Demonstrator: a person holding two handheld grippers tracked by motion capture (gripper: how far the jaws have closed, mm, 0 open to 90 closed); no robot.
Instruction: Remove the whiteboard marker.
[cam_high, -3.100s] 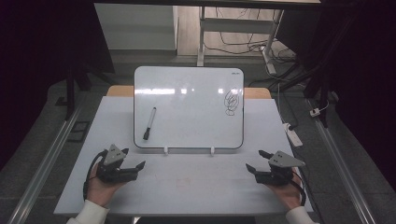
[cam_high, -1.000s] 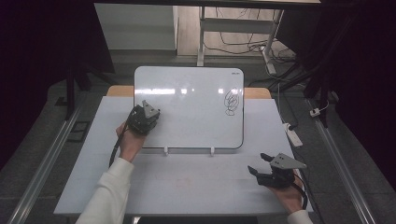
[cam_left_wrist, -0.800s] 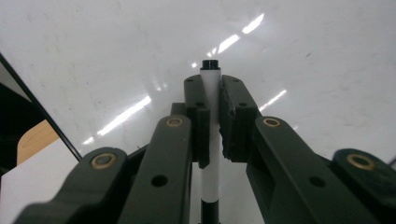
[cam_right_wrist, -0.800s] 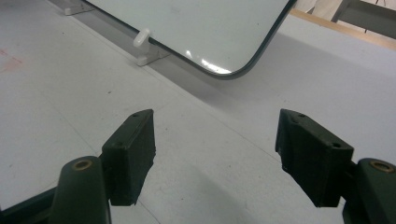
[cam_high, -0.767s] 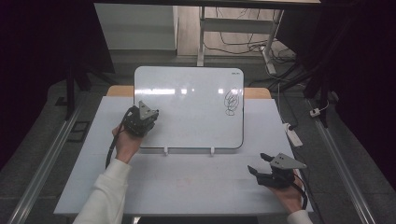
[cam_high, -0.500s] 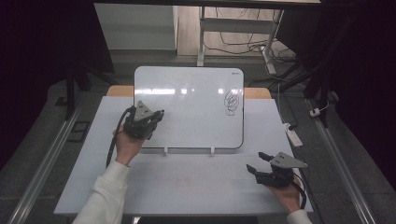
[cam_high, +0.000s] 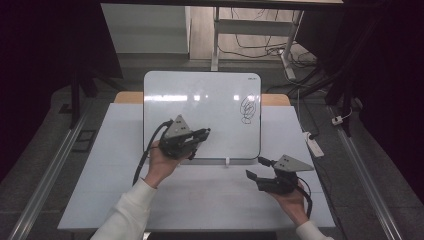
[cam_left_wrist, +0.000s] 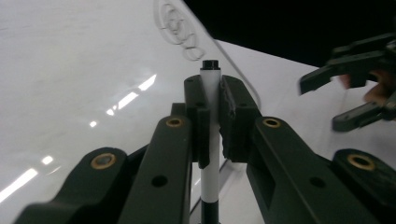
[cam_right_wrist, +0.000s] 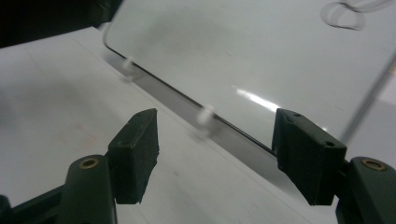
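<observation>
The whiteboard (cam_high: 200, 107) lies flat on the white table (cam_high: 100, 200), glossy, with rounded corners and a black scribble (cam_high: 246, 109) near its right edge; 2 small white clips (cam_right_wrist: 204, 115) stick out from its near rim. Nothing lies between my 2 tongs. My left tongs (cam_high: 200, 134) hover over the board's lower left part, hand underneath, cable trailing down. They are clamped on the marker (cam_left_wrist: 210, 93), a slim white barrel with a black end poking up past the pads. My right tongs (cam_high: 253, 176) sit low over bare table just in front of the board, aimed at its near edge, jaws apart with nothing between them, having just been narrowing a little.
</observation>
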